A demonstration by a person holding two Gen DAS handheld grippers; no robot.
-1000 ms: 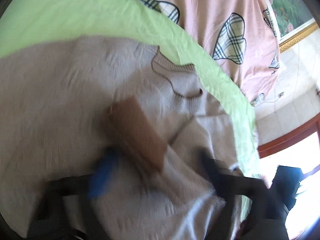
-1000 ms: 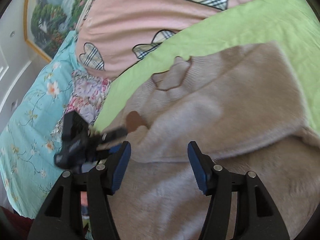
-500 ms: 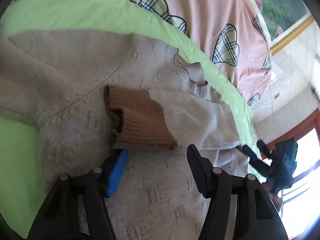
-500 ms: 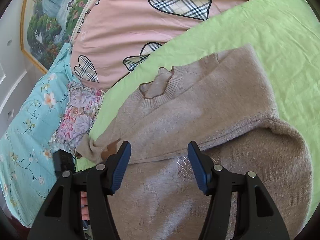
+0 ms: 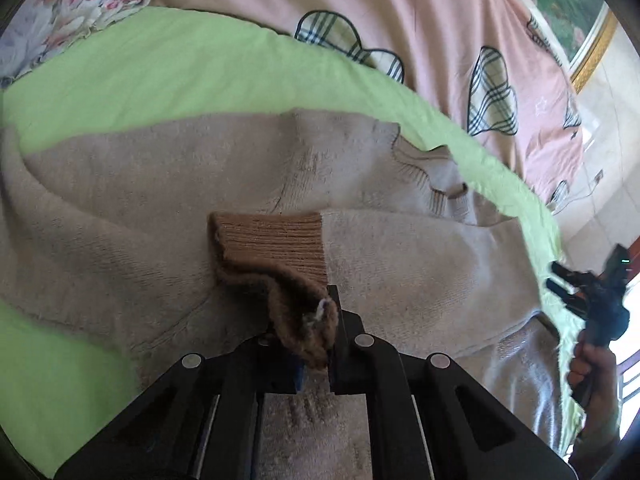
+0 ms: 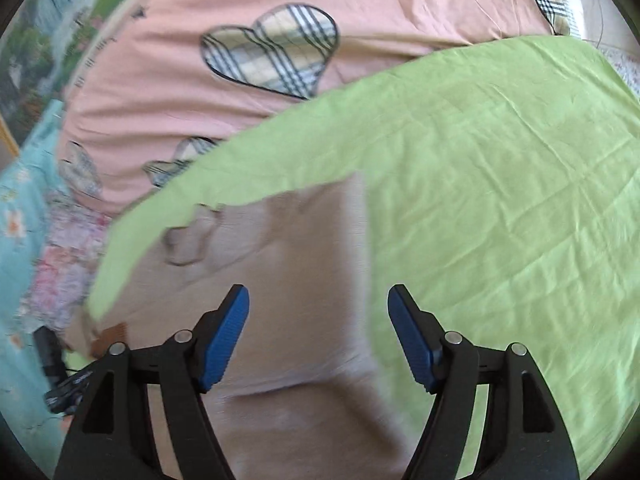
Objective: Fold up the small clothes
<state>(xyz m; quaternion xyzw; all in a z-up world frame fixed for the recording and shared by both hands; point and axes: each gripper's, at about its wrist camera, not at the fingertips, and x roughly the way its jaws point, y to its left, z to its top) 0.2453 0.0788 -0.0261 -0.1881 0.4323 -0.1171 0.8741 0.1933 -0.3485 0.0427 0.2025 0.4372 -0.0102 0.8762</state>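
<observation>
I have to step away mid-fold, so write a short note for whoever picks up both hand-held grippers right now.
Left hand-held gripper: shut on the brown ribbed cuff of the sleeve, which lies folded across the sweater's chest.
Right hand-held gripper: jaws opening, nothing between them, above the sweater's side edge.
Things: beige sweater lies flat on the green sheet, neckline toward the pink quilt.
Done: at least one sleeve is folded in.
Left: let go of the cuff, then fold the body.
</observation>
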